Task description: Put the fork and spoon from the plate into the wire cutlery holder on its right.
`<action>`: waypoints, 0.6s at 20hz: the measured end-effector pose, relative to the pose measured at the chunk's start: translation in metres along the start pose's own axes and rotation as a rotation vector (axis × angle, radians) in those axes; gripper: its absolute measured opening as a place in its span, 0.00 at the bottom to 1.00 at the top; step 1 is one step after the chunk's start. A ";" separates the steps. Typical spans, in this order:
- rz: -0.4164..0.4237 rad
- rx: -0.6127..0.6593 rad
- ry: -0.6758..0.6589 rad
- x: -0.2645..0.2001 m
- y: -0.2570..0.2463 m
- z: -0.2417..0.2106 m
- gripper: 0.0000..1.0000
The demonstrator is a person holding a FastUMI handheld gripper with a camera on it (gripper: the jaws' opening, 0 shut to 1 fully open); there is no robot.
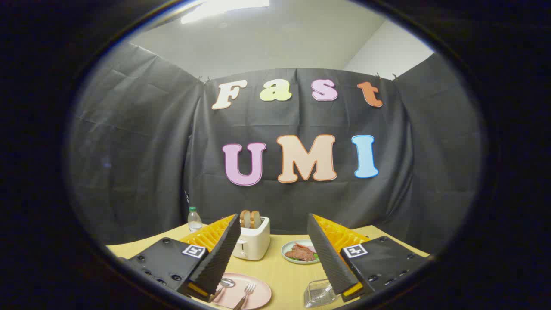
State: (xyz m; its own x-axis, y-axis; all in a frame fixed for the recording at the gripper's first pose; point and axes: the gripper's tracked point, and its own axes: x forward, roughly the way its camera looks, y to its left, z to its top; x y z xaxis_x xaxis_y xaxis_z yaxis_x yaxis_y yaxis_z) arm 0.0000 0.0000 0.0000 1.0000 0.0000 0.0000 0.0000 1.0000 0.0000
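A pink plate (258, 296) lies on the wooden table just below and between my fingers, nearer the left one. On it rest a metal fork (246, 293) and a metal spoon (225, 284), the spoon partly hidden by the left finger. To the plate's right stands the wire cutlery holder (317, 293), partly behind the right finger. My gripper (275, 241) is open, held above the table with nothing between its fingers.
Beyond the fingers stands a white toaster (254, 242) with two bread slices in it. A light plate of meat (301, 253) sits to its right. A small water bottle (194, 219) stands at the back left near the cloth wall.
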 end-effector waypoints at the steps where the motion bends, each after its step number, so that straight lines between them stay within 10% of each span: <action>1: 0.005 0.000 0.009 0.000 0.002 -0.002 0.99; 12: 0.032 -0.033 0.023 0.000 0.012 -0.008 0.99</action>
State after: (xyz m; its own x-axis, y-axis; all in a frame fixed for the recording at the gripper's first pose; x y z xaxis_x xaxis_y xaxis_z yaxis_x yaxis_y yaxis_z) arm -0.0002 0.0116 -0.0079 0.9992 0.0317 -0.0236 -0.0325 0.9989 -0.0324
